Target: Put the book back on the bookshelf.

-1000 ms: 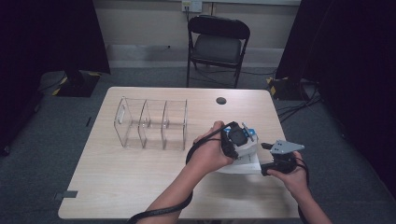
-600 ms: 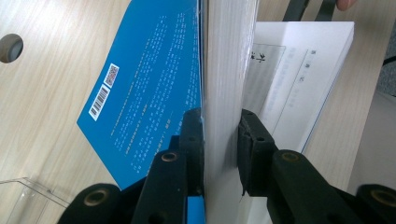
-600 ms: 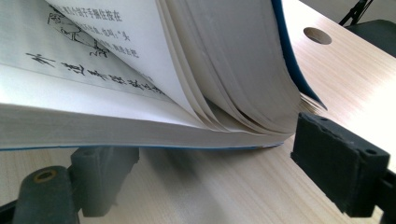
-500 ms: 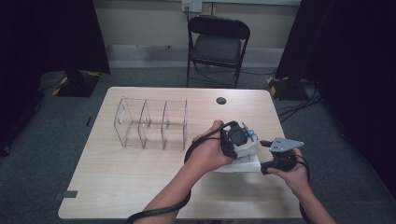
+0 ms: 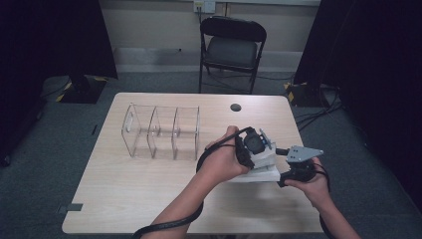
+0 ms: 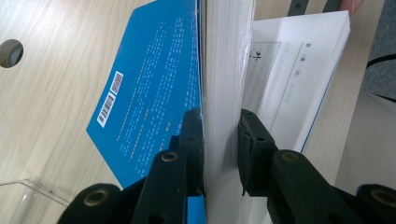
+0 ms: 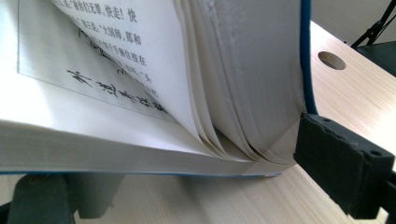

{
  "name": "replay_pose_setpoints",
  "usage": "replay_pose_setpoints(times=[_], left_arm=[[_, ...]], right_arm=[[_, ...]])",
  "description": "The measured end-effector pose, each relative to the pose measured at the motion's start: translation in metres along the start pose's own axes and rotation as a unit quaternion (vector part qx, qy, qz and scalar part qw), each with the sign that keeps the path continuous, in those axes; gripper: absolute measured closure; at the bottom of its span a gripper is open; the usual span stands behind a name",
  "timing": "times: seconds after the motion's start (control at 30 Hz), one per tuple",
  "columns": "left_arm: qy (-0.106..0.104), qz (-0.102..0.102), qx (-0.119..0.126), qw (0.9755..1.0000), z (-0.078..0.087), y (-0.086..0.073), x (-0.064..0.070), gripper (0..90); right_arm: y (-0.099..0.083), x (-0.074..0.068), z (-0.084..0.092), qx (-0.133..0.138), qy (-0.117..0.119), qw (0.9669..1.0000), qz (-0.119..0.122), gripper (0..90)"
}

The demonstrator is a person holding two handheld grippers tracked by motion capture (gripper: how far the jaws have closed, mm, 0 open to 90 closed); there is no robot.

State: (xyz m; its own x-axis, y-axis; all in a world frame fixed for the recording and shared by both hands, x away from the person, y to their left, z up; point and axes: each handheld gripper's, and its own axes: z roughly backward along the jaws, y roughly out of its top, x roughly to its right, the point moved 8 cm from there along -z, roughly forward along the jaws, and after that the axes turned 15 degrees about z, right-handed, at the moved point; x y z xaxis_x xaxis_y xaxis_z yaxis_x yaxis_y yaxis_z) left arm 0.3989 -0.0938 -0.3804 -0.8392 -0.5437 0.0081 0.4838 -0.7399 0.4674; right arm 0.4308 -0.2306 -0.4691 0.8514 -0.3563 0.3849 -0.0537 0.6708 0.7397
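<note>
A thick book with a blue cover (image 6: 149, 93) lies open on the table's right part (image 5: 261, 174). My left gripper (image 6: 220, 126) is shut on the blue cover and a thick wad of pages, holding them upright above the flat printed pages (image 6: 299, 70). It comes down on the book from above (image 5: 263, 153). My right gripper (image 7: 177, 158) reaches the book's corner (image 7: 261, 158) from the right (image 5: 283, 173). Its jaws have just been opening and stand wide, one under the book, the other beside the blue cover.
A clear plastic organiser (image 5: 161, 132) with three compartments stands left of the book on the wooden table (image 5: 124, 199). A round cable hole (image 5: 235, 107) sits near the far edge. A black folding chair (image 5: 231, 47) stands behind the table.
</note>
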Motion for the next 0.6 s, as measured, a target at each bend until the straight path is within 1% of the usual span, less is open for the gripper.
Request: replay_pose_setpoints(times=[0.13,0.2,0.23,0.43,0.5,0.53,0.6], left_arm=[[-0.001,0.002,0.0,1.0,0.0028,0.0027,-0.0001,74.2],[0.0,-0.003,-0.003,1.0,0.0044,0.0038,-0.0007,74.1],[0.0,-0.005,-0.003,1.0,0.0048,0.0042,-0.0007,74.1],[-0.001,-0.003,0.0,1.0,0.0046,0.0041,0.0002,74.1],[-0.002,0.001,0.001,1.0,0.0049,0.0046,0.0012,74.1],[0.0,-0.004,0.002,1.0,0.0052,0.0049,0.0011,74.1],[-0.004,-0.004,0.001,1.0,0.0072,0.0063,0.0022,74.1]], right_arm=[[0.0033,0.0018,0.0015,-0.002,0.003,1.0,0.006,11.6],[0.0051,0.0034,0.0024,-0.004,0.003,0.9999,0.011,11.5],[0.0055,0.0034,0.0029,-0.005,0.005,0.9999,0.01,11.5],[0.0053,0.0043,0.003,0.004,-0.001,0.9999,0.014,10.8],[0.0054,0.0043,0.0036,0.003,-0.003,0.9999,0.015,10.6],[0.0057,0.0042,0.0042,0.002,-0.004,0.9999,0.016,10.6],[0.0065,0.0044,0.0057,0.003,-0.005,0.9999,0.015,10.4]])
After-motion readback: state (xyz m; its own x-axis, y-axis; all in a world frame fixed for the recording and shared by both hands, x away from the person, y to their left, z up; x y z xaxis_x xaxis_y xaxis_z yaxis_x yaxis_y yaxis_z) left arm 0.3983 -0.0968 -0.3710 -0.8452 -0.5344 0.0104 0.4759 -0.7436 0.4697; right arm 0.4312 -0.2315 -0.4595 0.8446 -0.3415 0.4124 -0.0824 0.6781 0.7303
